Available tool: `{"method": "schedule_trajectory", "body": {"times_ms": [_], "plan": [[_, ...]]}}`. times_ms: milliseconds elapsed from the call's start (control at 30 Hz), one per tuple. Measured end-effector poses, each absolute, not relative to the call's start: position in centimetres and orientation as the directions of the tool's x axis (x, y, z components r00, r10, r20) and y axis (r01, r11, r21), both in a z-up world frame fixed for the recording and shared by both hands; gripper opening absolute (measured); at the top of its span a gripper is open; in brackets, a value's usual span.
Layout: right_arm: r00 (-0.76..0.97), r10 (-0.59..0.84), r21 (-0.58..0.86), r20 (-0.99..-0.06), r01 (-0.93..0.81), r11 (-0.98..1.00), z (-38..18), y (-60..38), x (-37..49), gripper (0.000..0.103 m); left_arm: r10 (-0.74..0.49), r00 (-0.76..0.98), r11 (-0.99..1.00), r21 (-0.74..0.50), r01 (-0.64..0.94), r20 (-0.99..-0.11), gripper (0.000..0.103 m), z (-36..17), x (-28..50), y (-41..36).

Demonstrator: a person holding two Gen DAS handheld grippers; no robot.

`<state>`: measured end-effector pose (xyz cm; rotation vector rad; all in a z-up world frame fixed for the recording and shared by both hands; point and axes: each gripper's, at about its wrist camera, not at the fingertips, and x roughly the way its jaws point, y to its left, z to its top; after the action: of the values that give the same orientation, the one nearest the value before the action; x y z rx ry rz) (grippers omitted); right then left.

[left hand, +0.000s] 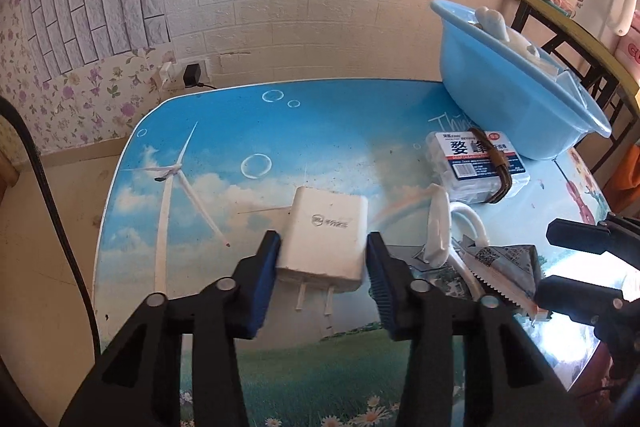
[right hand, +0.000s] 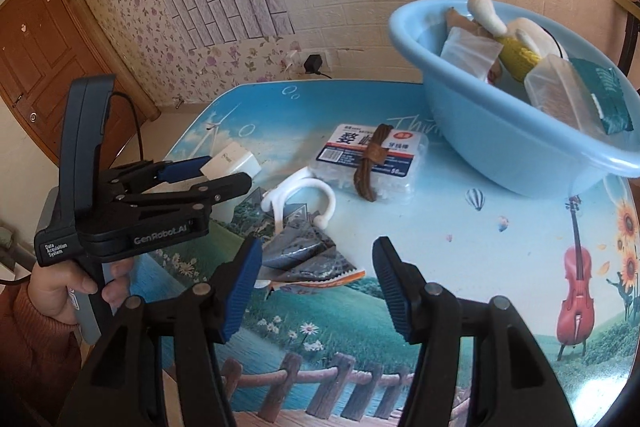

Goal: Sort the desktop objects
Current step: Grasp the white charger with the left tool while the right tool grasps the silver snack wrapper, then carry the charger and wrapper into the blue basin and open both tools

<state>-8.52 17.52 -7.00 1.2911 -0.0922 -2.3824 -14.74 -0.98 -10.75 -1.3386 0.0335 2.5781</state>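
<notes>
My left gripper (left hand: pixel 323 247) is shut on a white plug-in charger (left hand: pixel 326 239), its blue pads against both sides, prongs pointing toward me; it also shows in the right wrist view (right hand: pixel 230 159). My right gripper (right hand: pixel 318 259) is open and empty, just above a crumpled silver wrapper (right hand: pixel 308 255) on the table. A white plastic hook (right hand: pixel 304 195) lies beside the wrapper. A clear floss-pick box (right hand: pixel 372 159) with a brown hair tie (right hand: pixel 370 163) across it lies further back. A blue basin (right hand: pixel 500 147) at the back right holds several items.
The round table (right hand: pixel 480 247) has a printed landscape top. A wall socket with plugs (left hand: pixel 188 75) is behind the table. A shelf with rolls and bottles (left hand: pixel 580 7) stands at the far right. A brown door (right hand: pixel 40 59) is at left.
</notes>
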Motion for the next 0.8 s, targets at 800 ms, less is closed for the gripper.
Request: {"method": "schedule_trajectory", "body": {"times_ms": [800], "plan": [[-0.449,-0.41,0.257,-0.794,0.364,-0.895,-8.4,14.9,-8.6,0.064,0.188,-0.579,-0.978,-0.099,-0.181,-0.794,0.039,-9.6,-9.6,-3.0]]}}
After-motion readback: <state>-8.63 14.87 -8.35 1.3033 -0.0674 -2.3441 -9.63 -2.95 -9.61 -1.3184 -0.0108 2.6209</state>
